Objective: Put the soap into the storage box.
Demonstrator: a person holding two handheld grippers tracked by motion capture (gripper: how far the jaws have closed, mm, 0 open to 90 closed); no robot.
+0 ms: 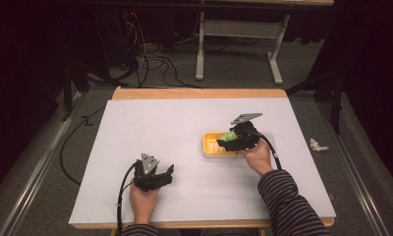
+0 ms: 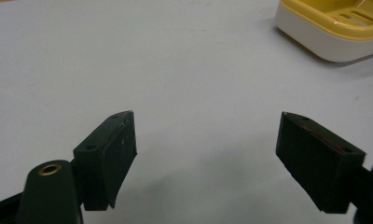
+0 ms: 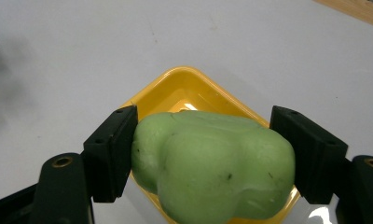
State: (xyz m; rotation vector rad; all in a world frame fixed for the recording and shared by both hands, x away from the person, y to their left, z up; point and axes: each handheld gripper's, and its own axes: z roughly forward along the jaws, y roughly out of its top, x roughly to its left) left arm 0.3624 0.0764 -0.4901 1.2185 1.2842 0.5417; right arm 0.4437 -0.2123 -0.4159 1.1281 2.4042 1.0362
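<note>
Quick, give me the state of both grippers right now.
Left gripper: jaws open, nothing between them, low over the table.
Right gripper: jaws shut on the green soap, above the yellow soap dish.

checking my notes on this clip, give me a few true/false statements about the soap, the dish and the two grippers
1. The right gripper has the green soap between its jaws. True.
2. The soap is over the yellow dish. True.
3. The left gripper grips the dish. False: its jaws stand wide apart with nothing between them, over the bare white table, and the dish sits off to one side.
4. The dish is blue. False: it is yellow with a white base.
5. The left gripper is nearer the person's edge of the table than the right gripper. True.
</note>
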